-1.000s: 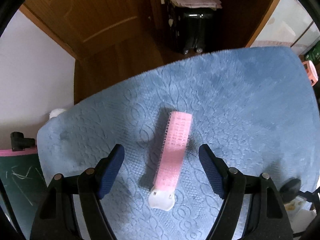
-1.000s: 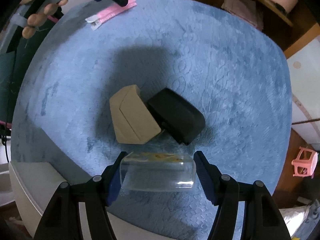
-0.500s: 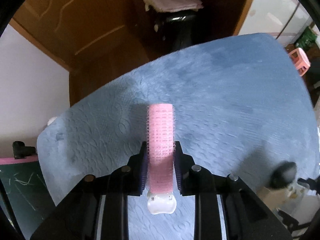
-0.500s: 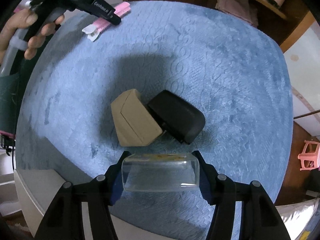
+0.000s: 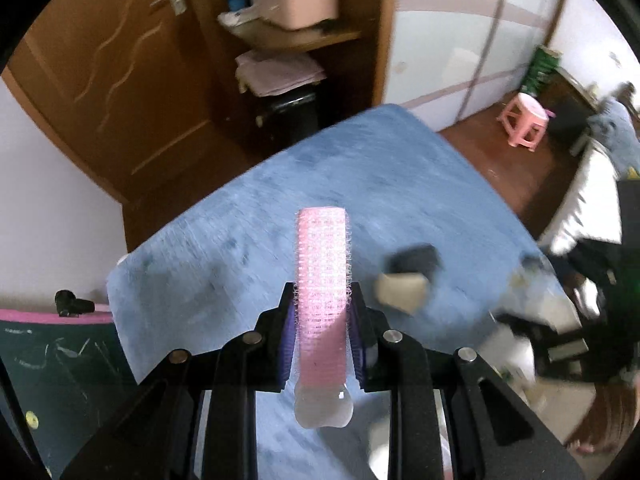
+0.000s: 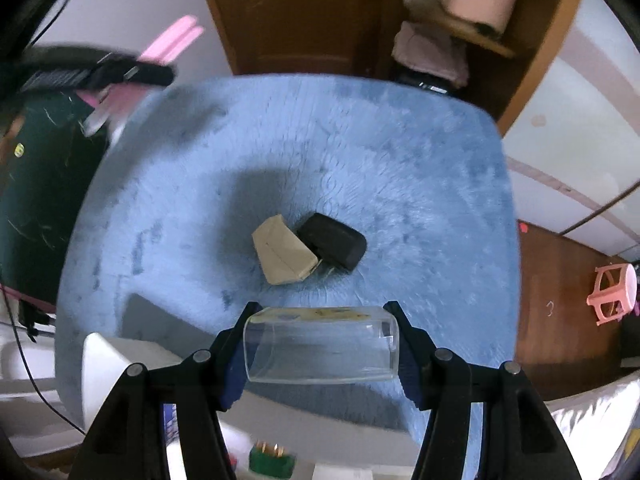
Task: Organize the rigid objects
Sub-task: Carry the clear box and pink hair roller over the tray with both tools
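My left gripper (image 5: 322,300) is shut on a pink hair-roller clip (image 5: 323,256) with a clear white end, held up above the blue fuzzy mat (image 5: 240,240). The right wrist view catches that gripper (image 6: 132,74) and the clip (image 6: 172,42) blurred at the upper left. My right gripper (image 6: 322,316) is shut on a clear plastic box (image 6: 320,348), lifted over the mat's near edge. A beige box (image 6: 284,256) and a black box (image 6: 334,240) lie touching in the middle of the mat (image 6: 400,160); both also show, blurred, as the beige box (image 5: 402,290) and black box (image 5: 414,258).
A white bin (image 6: 108,364) and a green item (image 6: 272,460) sit below the mat's near edge. A pink stool (image 6: 612,292) stands on the wooden floor to the right. A wooden door and shelves (image 5: 288,32) rise behind the mat. A dark green board (image 5: 60,360) is at the left.
My left gripper shut on the pink clip and lifted it well off the mat. My right gripper tightened on the clear box and rose with it, so the beige and black boxes look smaller.
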Demonstrator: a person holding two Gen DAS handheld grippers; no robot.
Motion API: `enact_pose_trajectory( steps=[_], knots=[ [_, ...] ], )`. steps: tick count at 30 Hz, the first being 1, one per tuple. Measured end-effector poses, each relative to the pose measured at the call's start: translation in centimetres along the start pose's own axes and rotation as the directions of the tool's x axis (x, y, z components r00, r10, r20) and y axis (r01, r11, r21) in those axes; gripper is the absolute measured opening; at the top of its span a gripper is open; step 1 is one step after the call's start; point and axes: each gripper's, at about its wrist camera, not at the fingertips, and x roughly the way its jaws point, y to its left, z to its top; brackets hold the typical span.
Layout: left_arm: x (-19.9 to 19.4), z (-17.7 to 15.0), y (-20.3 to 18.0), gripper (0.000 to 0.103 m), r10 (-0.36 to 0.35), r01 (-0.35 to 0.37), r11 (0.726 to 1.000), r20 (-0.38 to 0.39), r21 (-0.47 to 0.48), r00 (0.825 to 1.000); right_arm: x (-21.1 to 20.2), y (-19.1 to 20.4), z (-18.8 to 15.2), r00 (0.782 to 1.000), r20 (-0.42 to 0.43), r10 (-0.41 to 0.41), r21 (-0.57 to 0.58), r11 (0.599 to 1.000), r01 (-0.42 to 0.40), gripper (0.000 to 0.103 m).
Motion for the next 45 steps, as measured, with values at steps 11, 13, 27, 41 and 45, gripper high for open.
enact_pose_trajectory(
  steps=[11, 13, 27, 41, 45],
  knots=[
    [-7.9, -10.5, -7.8, 0.025, 0.001, 0.002, 0.999, 0.051, -0.048, 0.999, -9.3, 1.0, -7.1, 0.994, 0.113, 0.007, 0.061, 0.998, -0.014, 0.061],
    [-8.1, -11.9, -8.8, 0.025, 0.003, 0.001, 0.996, 0.048, -0.09, 0.999, -11.1, 1.0, -8.7, 0.99, 0.143, 0.017, 0.069, 0.997, -0.027, 0.061],
    [-3.4, -21.6, -14.9, 0.025, 0.058, -0.065, 0.961, -0.034, -0.27, 0.998, -14.9, 2.1, -18.0, 0.973, 0.227, -0.052, 0.069, 0.997, 0.037, 0.061],
    [0.8, -25.0, -17.7, 0.025, 0.1, -0.117, 0.946, -0.072, -0.301, 0.992, -7.6, 3.0, -23.5, 0.996, 0.053, -0.069, 0.048, 0.997, 0.066, 0.062],
    [1.4, -25.0, -18.0, 0.025, 0.115, -0.136, 0.947, -0.088, -0.291, 0.989, -6.7, 2.8, -23.8, 0.997, 0.034, -0.063, 0.055, 0.997, 0.061, 0.062]
  ],
)
